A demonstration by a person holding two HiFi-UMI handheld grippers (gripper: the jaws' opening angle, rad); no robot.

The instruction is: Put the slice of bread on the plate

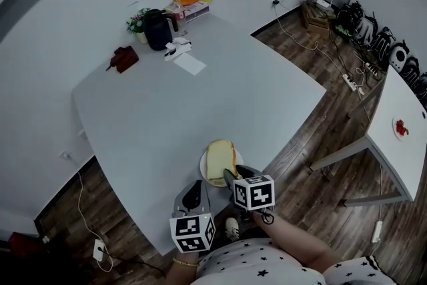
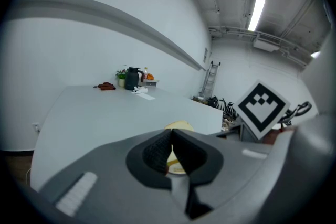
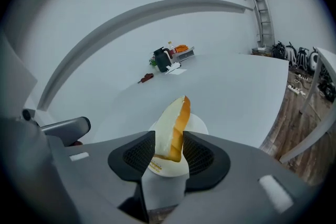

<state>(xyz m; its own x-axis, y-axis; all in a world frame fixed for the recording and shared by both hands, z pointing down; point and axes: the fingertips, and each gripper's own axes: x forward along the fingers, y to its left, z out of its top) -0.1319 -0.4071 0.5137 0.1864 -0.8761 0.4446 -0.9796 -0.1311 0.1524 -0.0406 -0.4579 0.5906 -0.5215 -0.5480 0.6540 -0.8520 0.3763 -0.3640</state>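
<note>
A slice of bread (image 1: 220,162) with a golden crust rests on a small white plate (image 1: 203,167) near the front edge of the grey table (image 1: 167,117). In the right gripper view the bread (image 3: 176,126) stands tilted on its edge over the plate (image 3: 198,124), between the jaws of my right gripper (image 3: 169,140). Those jaws are open, their pads close beside the slice without squeezing it. My left gripper (image 1: 195,186) hovers just left of the plate, its pads (image 2: 157,152) meeting at the tips with nothing between them. Past them I see the bread (image 2: 179,125).
At the table's far corner stand a black kettle (image 1: 158,29), a small plant (image 1: 138,23), an orange-topped box (image 1: 191,5), a white paper (image 1: 190,64) and a dark red object (image 1: 123,58). A second white table (image 1: 400,143) stands at the right over wooden floor with cables.
</note>
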